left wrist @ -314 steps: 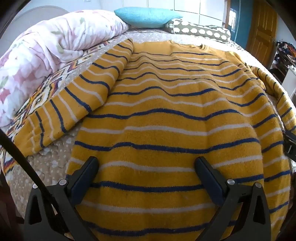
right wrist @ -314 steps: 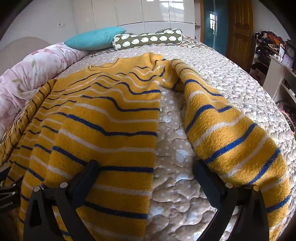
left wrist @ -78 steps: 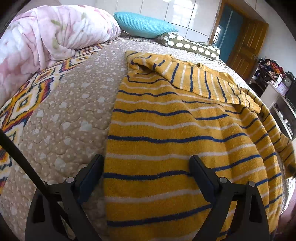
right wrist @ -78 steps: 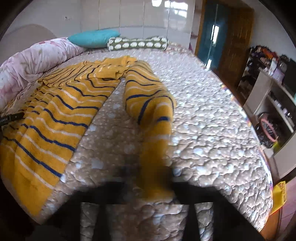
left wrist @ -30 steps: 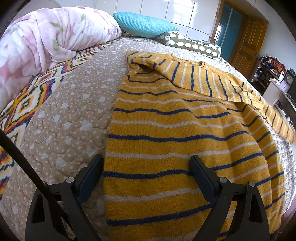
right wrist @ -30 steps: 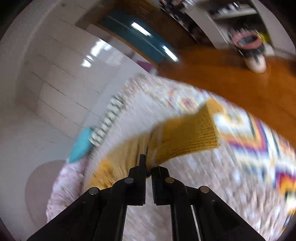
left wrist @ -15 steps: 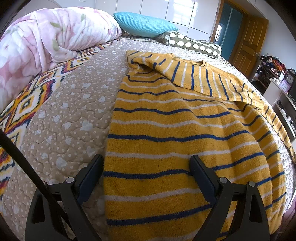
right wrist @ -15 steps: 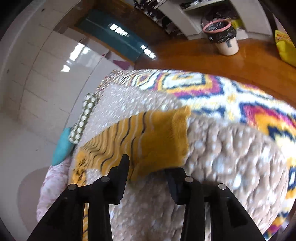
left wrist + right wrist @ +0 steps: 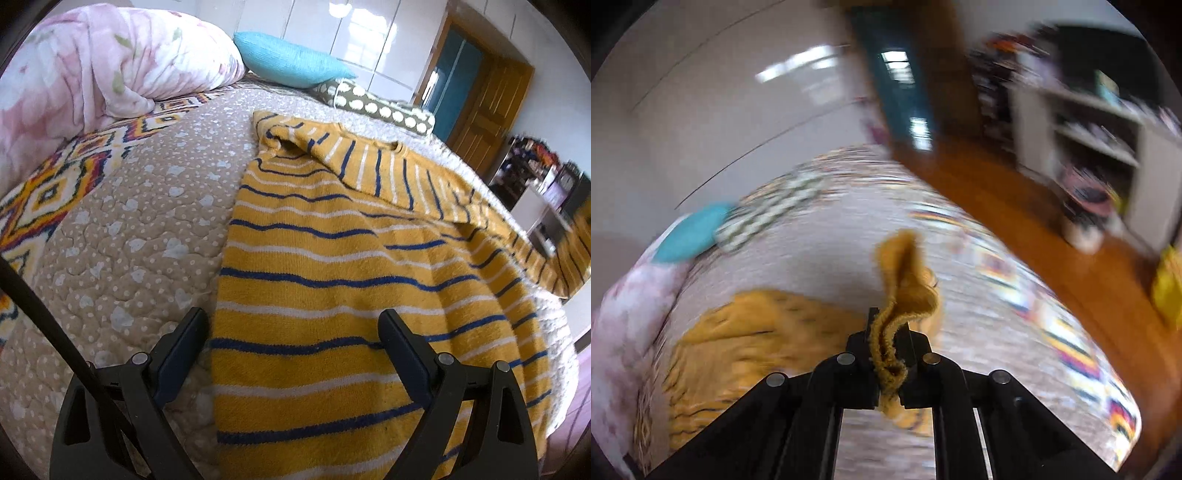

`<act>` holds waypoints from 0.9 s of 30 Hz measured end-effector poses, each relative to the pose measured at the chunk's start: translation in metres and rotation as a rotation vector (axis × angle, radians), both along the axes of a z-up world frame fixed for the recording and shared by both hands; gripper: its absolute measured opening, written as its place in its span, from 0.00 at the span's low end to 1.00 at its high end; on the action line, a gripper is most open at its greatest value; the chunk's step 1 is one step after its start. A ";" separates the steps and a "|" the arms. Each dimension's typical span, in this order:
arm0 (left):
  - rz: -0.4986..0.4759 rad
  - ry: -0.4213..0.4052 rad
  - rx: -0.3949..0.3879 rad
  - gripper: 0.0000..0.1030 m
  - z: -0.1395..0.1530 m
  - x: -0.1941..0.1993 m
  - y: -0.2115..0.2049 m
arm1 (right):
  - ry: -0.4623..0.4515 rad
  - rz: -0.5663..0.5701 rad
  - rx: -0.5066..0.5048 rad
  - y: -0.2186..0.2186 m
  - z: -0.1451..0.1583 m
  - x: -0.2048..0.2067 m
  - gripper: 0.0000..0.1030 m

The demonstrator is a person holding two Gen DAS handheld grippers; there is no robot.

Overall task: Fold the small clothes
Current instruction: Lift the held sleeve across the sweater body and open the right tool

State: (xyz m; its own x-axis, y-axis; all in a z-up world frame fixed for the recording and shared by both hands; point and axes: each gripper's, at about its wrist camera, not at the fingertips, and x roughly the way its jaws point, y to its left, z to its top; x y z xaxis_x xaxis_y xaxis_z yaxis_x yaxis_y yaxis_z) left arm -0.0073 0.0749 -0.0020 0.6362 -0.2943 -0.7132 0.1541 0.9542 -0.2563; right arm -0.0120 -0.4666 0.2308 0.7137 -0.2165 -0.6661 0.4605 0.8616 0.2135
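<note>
Cuff [image 9: 908, 280] now clamped in right hand-held gripper [image 9: 888, 343], lifted off bed [image 9: 129, 229]; was loose. Left hand-held gripper [image 9: 291, 332] apart over sweater [image 9: 332, 258]. Sleeve fold-in prob. next.

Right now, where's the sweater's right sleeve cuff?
In the right wrist view the sleeve cuff is pinched in the right hand-held gripper, lifted above the bedspread, right of the sweater body.

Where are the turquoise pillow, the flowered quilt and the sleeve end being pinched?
turquoise pillow [image 9: 288, 61]: left wrist view, middle of its top face.
flowered quilt [image 9: 110, 70]: left wrist view, its bunched pink top.
sleeve end [image 9: 907, 280]: right wrist view, cuff above the closed fingers.
</note>
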 end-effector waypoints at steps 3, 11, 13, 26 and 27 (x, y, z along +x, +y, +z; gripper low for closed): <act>-0.003 -0.008 -0.047 0.90 0.000 -0.001 0.005 | 0.019 0.187 -0.055 0.087 0.010 0.065 0.08; -0.012 -0.033 -0.133 0.90 0.000 -0.005 0.015 | 0.091 0.608 -0.075 0.306 -0.044 0.189 0.07; -0.016 -0.038 -0.147 0.90 0.001 -0.006 0.016 | 0.142 0.694 -0.073 0.349 -0.070 0.209 0.07; -0.042 -0.062 -0.217 0.91 0.002 -0.015 0.023 | 0.349 0.856 -0.104 0.432 -0.144 0.237 0.23; -0.043 -0.064 -0.220 0.91 0.002 -0.016 0.022 | 0.334 0.877 -0.068 0.431 -0.138 0.236 0.26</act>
